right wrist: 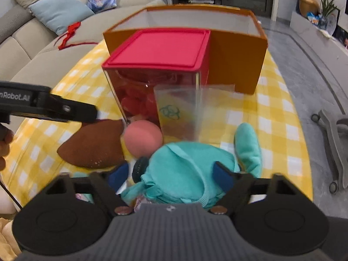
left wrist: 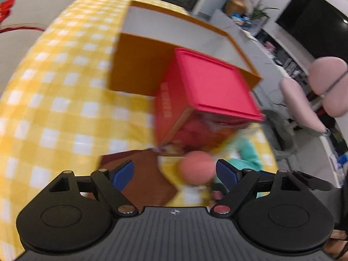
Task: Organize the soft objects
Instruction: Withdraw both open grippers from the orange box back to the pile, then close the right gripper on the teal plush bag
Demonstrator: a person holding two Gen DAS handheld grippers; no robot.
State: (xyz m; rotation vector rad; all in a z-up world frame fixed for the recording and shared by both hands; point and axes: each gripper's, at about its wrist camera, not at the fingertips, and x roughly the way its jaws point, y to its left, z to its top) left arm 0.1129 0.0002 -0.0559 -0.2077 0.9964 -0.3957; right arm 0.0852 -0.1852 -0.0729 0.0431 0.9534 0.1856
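Note:
A teal plush toy [right wrist: 180, 169] lies on the yellow checked tablecloth [right wrist: 278, 117], and my right gripper [right wrist: 171, 177] straddles it. Its right pad touches the plush; the left pad stands a little clear, so the jaws are open. A pink foam ball [right wrist: 143, 139] and a brown soft pad [right wrist: 93, 145] lie just to the left. My left gripper [left wrist: 174, 174] hangs open over the brown pad [left wrist: 143, 174], with the pink ball [left wrist: 196, 167] near its right finger. From the side, the left gripper [right wrist: 91, 114] reaches in above the pad.
A red-lidded clear container [right wrist: 158, 47] stands in front of an open orange box [right wrist: 237, 65]. A clear plastic bag [right wrist: 180, 113] leans against the container. A beige sofa [right wrist: 32, 50] lies beyond the table on the left, and a chair base [right wrist: 335, 143] on the floor to the right.

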